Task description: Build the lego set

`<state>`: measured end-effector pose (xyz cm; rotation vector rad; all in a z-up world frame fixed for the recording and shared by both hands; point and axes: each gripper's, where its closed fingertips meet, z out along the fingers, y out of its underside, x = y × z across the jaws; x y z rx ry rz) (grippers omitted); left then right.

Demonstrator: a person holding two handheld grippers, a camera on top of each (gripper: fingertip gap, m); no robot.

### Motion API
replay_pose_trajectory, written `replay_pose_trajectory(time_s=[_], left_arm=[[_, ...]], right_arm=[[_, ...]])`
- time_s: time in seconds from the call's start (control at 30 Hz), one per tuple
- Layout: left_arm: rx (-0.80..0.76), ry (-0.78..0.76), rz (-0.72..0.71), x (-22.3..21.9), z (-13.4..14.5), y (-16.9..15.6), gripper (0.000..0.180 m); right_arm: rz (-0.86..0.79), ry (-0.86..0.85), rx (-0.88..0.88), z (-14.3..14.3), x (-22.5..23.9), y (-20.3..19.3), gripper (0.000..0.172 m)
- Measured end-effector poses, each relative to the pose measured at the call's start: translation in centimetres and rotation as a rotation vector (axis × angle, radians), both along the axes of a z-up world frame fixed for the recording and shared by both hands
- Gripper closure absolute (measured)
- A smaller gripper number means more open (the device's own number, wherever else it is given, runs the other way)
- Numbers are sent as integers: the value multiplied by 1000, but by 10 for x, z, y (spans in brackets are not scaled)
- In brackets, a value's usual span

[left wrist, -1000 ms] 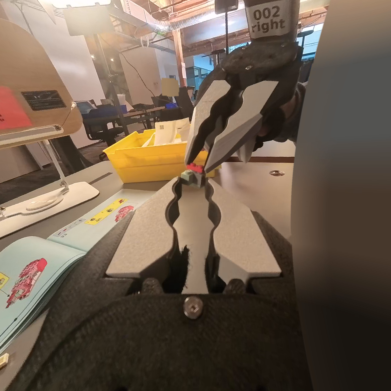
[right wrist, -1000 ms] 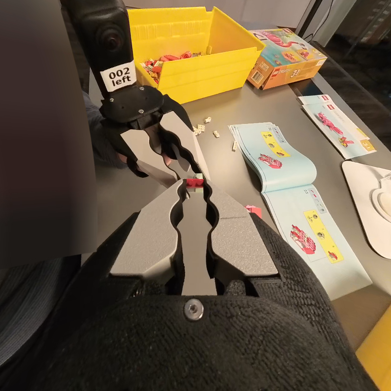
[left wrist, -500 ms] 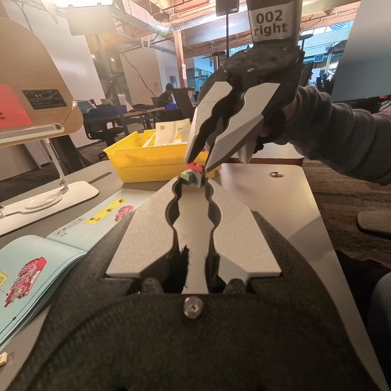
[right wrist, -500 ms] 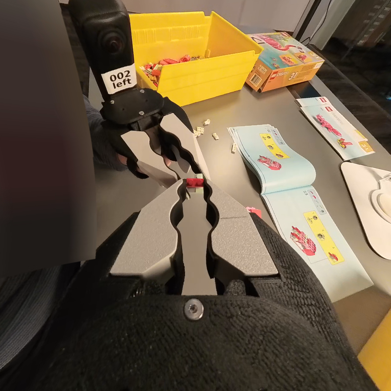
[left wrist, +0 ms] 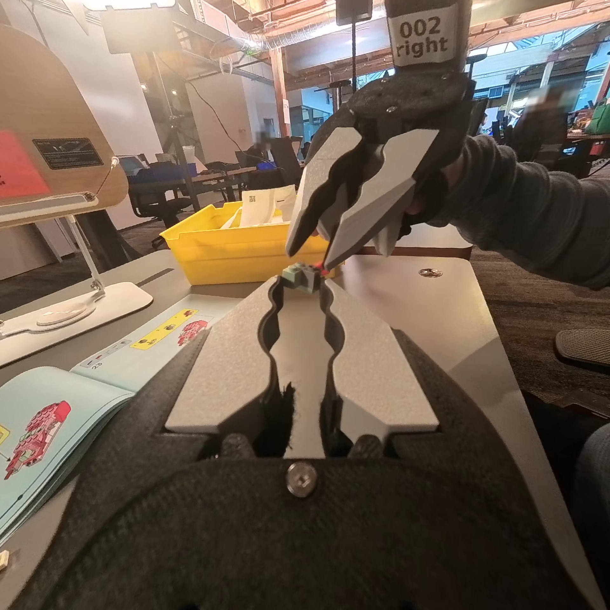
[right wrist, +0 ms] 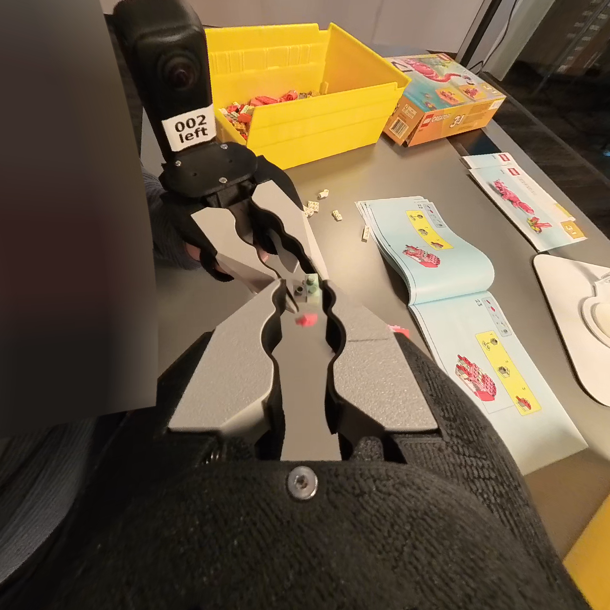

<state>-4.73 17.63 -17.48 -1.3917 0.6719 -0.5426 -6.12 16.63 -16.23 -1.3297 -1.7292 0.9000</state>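
The left gripper [left wrist: 301, 284] grips a small green-and-grey brick assembly [left wrist: 302, 278] at its fingertips, studs upward, its long axis crosswise to the fingers. At one o'clock above it, the right gripper [left wrist: 308, 255] stands narrowly parted, gripping nothing. A blurred red piece [right wrist: 306, 320] shows between its fingers [right wrist: 333, 297], apart from both.

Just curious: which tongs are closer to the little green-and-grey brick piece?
Left. The left tongs clamp the green-and-grey brick piece; the right tongs hang open just above it.
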Motion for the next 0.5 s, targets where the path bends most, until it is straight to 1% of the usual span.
replay_pose_trajectory(time_s=[0.2,0.33,0.4,0.43,0.5], left_arm=[[-14,-7,13,-4,-1,3,160],[-33,-19,60,-16,-1,10,160],[-37,-27,65,-18,-1,11,160],[-39,-30,62,-18,-1,11,160],[-41,-22,58,-16,-3,11,160]], right_arm=[[-24,26,5,1,3,5,147],[-118,62,4,-3,13,23,143],[-179,114,1,-7,18,32,140],[-191,147,-17,-8,19,32,140],[-193,196,-123,-15,18,27,140]])
